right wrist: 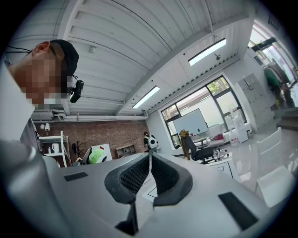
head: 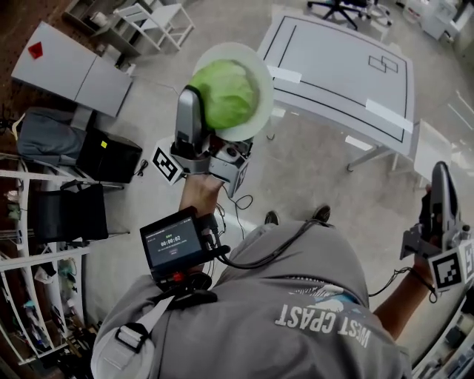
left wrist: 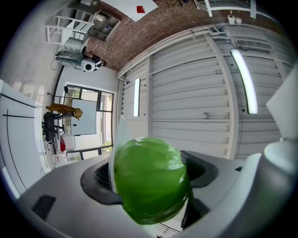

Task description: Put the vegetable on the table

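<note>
"Green is all I catch between the left tongs (left wrist: 150, 174). What is it?"

"One cabbage (head: 226, 95) on a white plate (head: 261, 66). The jaws stand wide and are clamped on the pair, one pad against the plate's back, the other against the leaves."

"Where is it?"

"Held up over the grey floor (head: 311, 178), just left of the white table (head: 337, 74) and not touching it."

"Right tongs (right wrist: 150, 158)?"

"Pads pressed together, nothing between them, out at the person's right side."

"Any writing?"

"WEST COAST in pale letters across the back of the grey shirt (head: 244, 326). Black-and-white square markers sit on each tongs' cube. A small screen (head: 172, 243) beside the left forearm shows a row of digits, too small to read surely. A red diamond marks a grey cabinet (head: 67, 70) at the far left."

"The table?"

"Black lines are drawn on its top, and strips of white tape (head: 389, 115) lie across its edge."

"The room?"

"Polished floor, a brick wall (right wrist: 107, 132) at the far end, a white ribbed ceiling (left wrist: 195, 93) with strip lights (left wrist: 246, 79), big windows (right wrist: 219, 88), a black office chair (head: 344, 7) beyond the table, white shelves (head: 159, 22) far left."
</note>
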`<state>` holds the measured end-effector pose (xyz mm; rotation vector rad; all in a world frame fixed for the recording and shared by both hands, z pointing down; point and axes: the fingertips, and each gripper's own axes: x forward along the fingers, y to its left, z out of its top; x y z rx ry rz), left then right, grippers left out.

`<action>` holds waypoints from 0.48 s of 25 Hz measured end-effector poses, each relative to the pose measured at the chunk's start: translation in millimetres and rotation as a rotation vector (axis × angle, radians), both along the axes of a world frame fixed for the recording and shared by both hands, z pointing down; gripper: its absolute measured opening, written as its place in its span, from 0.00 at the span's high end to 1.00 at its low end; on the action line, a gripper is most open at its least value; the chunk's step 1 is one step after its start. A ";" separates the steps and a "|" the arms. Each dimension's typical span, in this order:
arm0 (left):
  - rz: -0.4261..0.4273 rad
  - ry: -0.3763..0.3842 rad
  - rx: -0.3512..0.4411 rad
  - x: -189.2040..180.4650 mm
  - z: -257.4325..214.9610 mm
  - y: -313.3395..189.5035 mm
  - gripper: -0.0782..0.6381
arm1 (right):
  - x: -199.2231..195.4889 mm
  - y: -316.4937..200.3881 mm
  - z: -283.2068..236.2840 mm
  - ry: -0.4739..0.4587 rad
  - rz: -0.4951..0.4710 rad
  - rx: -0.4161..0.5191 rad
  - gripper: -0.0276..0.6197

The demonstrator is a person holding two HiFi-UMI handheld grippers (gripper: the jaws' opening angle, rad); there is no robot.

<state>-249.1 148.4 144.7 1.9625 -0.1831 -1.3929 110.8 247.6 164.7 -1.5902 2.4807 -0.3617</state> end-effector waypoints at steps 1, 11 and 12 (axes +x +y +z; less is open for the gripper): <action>-0.005 -0.003 -0.002 5.8 -3.5 -1.3 0.35 | 7.3 -5.4 -2.2 -0.003 -0.005 -0.007 0.95; -0.048 0.018 -0.029 114.1 30.0 -46.1 0.35 | 132.0 -63.7 27.1 -0.032 -0.031 -0.017 0.95; -0.047 0.017 -0.030 123.1 30.9 -49.6 0.35 | 141.3 -66.4 27.0 -0.030 -0.031 -0.018 0.95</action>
